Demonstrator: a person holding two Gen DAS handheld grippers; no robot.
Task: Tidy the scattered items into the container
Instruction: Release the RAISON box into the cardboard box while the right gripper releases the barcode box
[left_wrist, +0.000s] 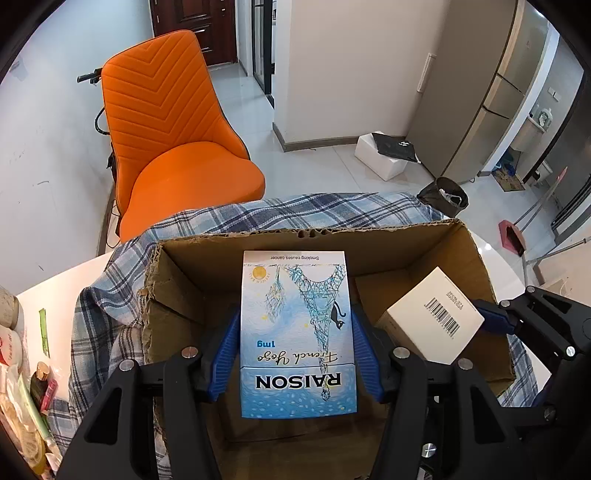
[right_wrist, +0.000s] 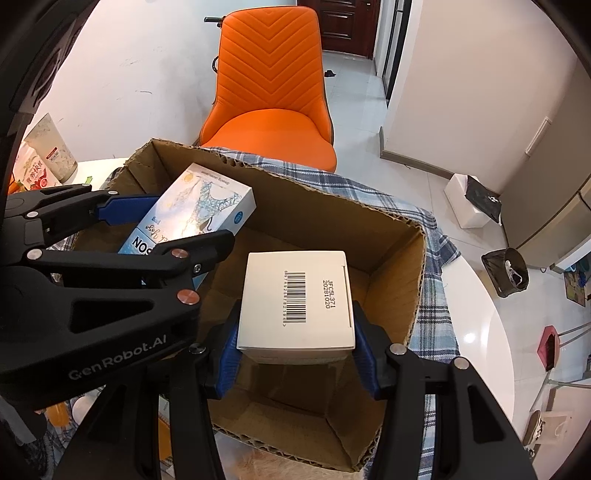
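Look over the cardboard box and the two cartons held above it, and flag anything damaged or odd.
The cardboard box is rough: its top flaps are gone and the rim is torn and jagged, the corrugation showing, worst along the far edge and left corner. The blue carton and the white carton look intact, each clamped squarely in a hand-held gripper.

You see "RAISON", "French Yogo", "1mg" and "Smoking causes cancer" on the blue box (left_wrist: 298, 332); "JFCSL371 20281020" on the white box (right_wrist: 295, 301); "GenRobot.AI" on the left gripper (right_wrist: 173, 236).
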